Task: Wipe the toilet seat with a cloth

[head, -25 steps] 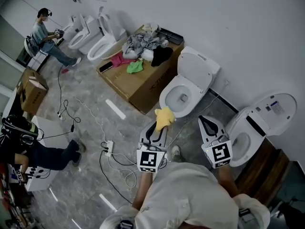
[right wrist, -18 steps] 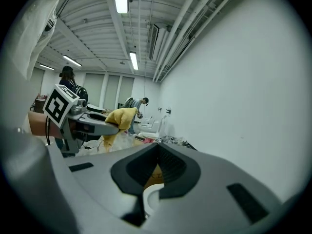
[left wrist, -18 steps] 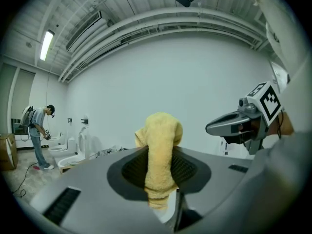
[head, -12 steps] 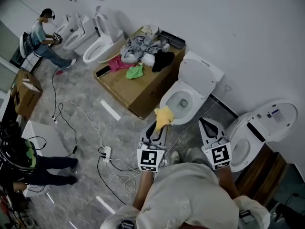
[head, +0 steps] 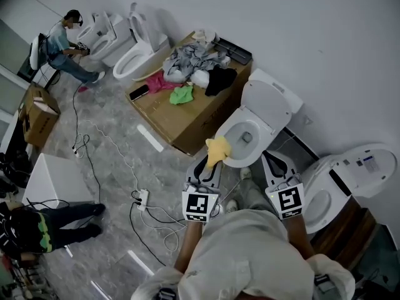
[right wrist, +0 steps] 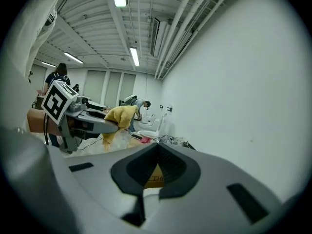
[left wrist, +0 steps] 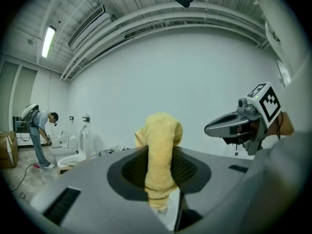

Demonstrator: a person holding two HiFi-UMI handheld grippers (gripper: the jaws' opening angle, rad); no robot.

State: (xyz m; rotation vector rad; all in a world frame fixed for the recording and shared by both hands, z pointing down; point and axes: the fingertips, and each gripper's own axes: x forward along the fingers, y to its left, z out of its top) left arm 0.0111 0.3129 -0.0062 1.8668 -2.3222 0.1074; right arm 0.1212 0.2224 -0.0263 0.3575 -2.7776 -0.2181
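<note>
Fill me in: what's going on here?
A person holds a gripper in each hand, facing a toilet with its lid up. The left gripper is shut on a yellow cloth, held at the front edge of the toilet seat; whether it touches cannot be told. The right gripper is shut and empty, off to the side. Wiping looks about to start.
</note>
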